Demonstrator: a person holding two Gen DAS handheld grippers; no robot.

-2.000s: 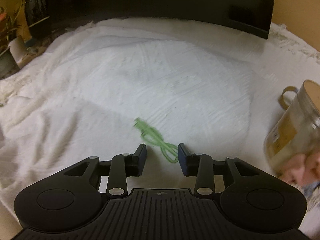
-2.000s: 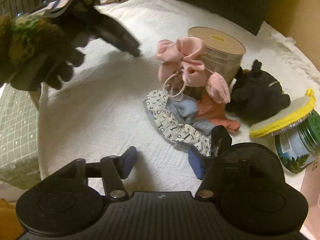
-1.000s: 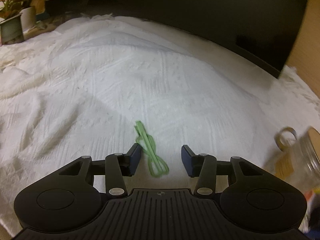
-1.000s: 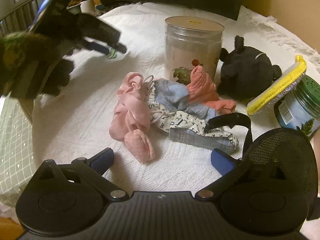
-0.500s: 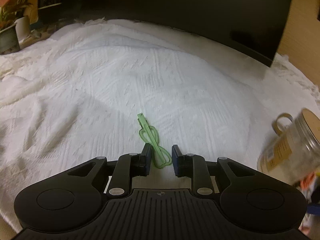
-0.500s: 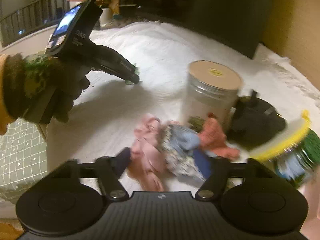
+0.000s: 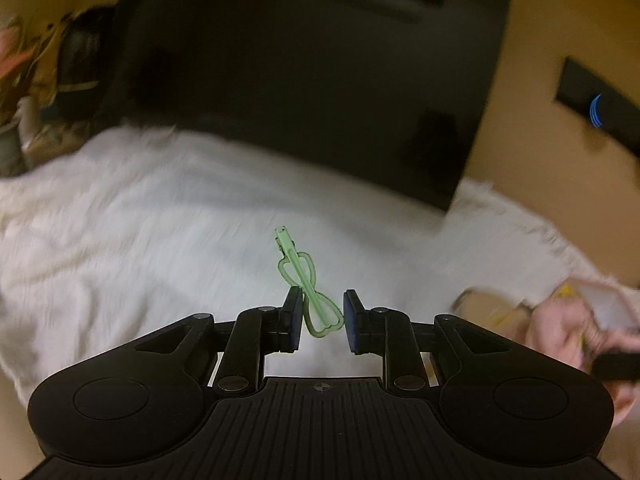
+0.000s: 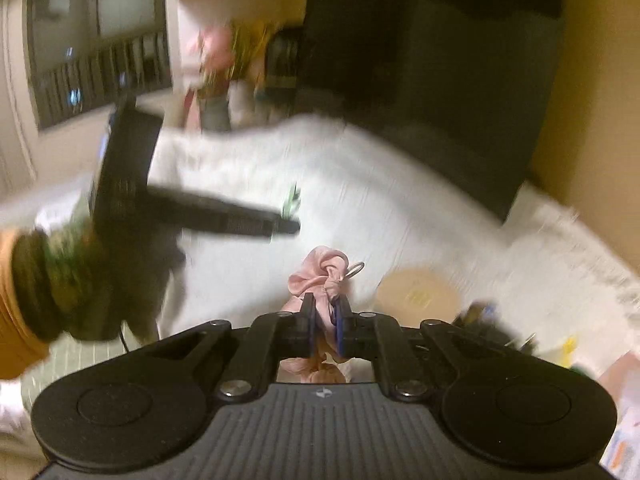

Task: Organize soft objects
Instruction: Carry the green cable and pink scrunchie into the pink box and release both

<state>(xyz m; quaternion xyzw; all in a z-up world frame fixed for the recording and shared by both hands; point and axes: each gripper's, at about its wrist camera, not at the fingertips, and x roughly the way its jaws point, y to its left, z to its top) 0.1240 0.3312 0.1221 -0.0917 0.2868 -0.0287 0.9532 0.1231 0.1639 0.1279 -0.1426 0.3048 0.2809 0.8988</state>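
Two handheld grippers are up off a white bedspread (image 7: pixel 132 216), each carrying a small catch. The right gripper (image 8: pixel 324 322) is clamped on a pink fabric scrunchie (image 8: pixel 320 276); its jaws have just closed, and the gathered cloth bulges out ahead of the pads and hangs below them, directly in line with the fingers. The lidded jar (image 8: pixel 416 296) is the landmark for everything else: it sits on the bedspread just to the right of the scrunchie and lower, its tan lid facing up. The left gripper (image 7: pixel 319 320) is farther from that jar, up and to its left, and it pinches a green hair clip (image 7: pixel 308 284) by one looped end. Its jaws stand narrowly apart with the clip's loop caught between them, pressed at both sides. The clip's long axis runs away from the fingers, tilted up and slightly left, its free tip pointing toward the dark headboard (image 7: pixel 312 72). Judging by position, the right hand is the nearer to the jar, so the scrunchie looks likelier to reach it first if the jar is the destination; blur hides the rest of the pile.
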